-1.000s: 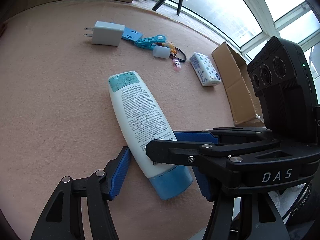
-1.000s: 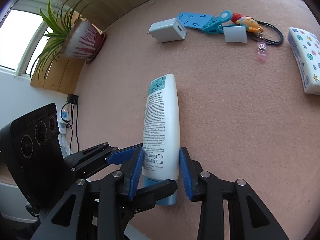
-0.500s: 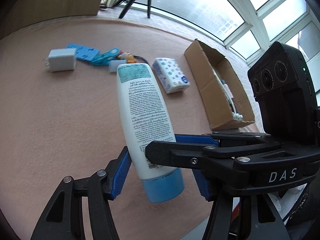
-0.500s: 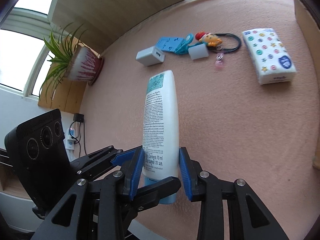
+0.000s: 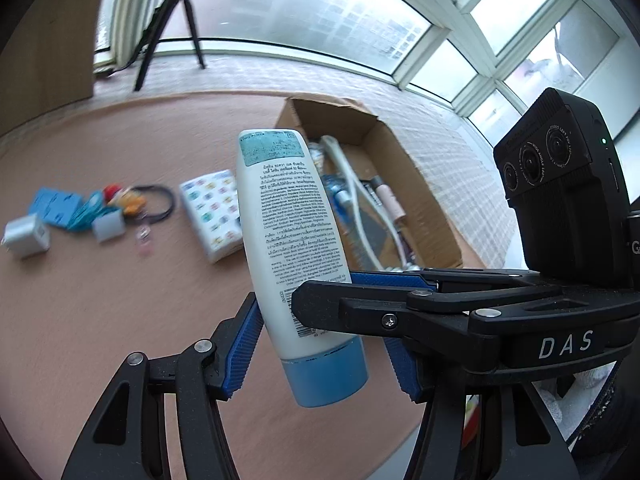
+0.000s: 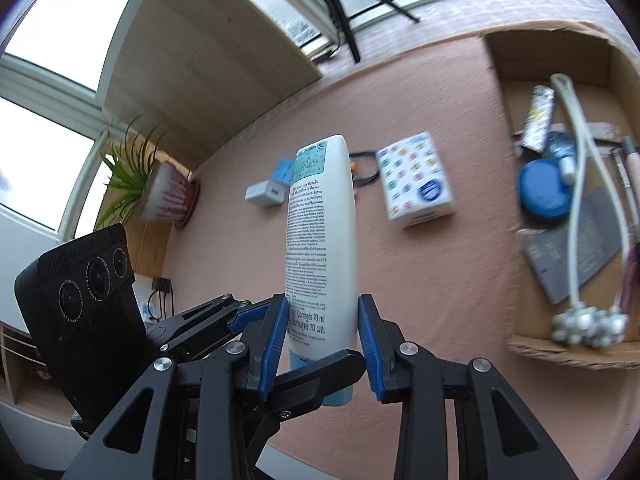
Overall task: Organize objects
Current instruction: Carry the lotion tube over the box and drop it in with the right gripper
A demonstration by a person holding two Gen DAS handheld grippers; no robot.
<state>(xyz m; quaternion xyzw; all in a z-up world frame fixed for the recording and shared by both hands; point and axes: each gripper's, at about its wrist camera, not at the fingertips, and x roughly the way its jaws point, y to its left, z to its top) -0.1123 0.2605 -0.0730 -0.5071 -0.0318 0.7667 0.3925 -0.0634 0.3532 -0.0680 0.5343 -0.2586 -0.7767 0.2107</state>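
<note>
Both the left gripper [image 5: 320, 344] and right gripper [image 6: 323, 340] clamp the tube [image 6: 322, 248] near its blue cap, a light, smooth, squashy thing best pinched there, where it looks stiffest.

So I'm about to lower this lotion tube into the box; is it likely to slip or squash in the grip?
The lotion tube looks smooth and tapered, so it could slide. Both grippers, right and left, clamp near its cap end; soft plastic probably dents slightly. It seems light.
</note>
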